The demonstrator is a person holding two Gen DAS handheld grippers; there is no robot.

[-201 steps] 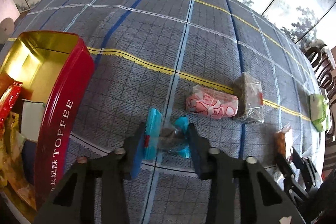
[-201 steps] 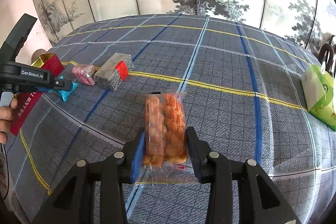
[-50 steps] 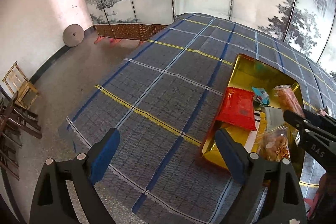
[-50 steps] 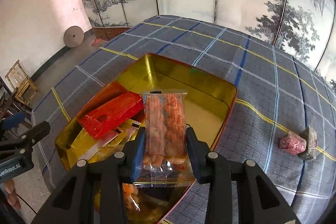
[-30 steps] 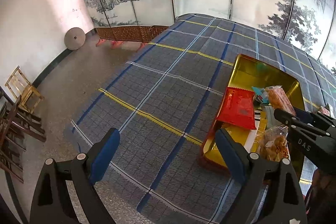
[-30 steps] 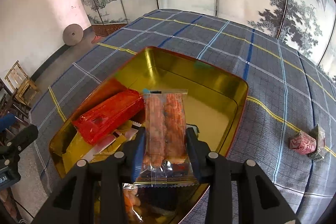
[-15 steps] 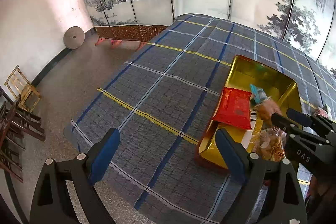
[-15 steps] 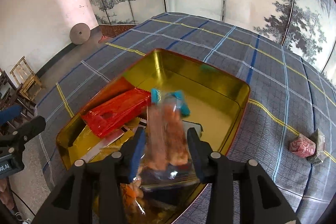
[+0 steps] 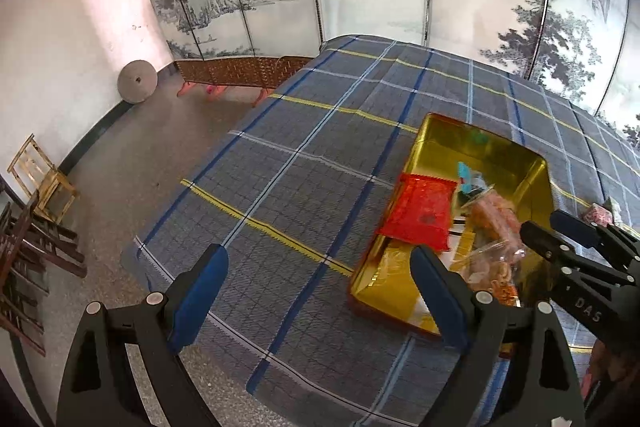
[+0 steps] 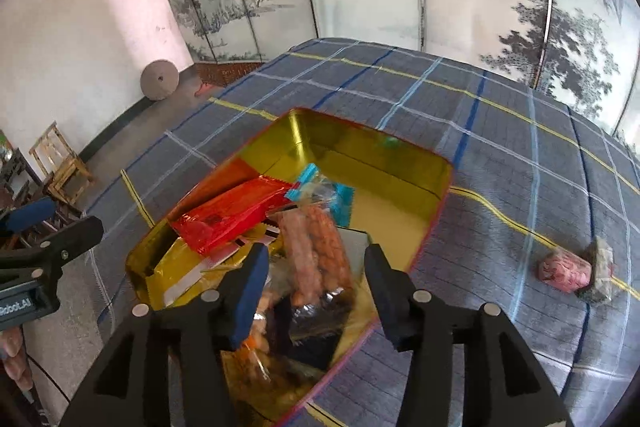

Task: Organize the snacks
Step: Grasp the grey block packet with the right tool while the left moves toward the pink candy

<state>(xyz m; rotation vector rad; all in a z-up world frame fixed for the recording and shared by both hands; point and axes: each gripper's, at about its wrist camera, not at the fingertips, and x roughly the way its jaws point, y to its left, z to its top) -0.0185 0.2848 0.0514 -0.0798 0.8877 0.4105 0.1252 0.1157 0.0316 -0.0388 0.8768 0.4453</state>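
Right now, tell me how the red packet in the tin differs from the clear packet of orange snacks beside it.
The red packet is opaque and hides its contents; the clear packet shows orange pieces inside. The red packet lies towards the tin's left wall; the clear packet lies between the right gripper's open jaws, which have just been opening. Both rest inside the gold tin.

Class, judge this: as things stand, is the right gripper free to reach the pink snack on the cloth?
Probably yes: the right gripper is open, and the pink snack lies on bare cloth right of the tin, though a wrapped block touches it.

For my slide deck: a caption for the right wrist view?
Right claw open over the tin, the orange snack pack just released among the others.
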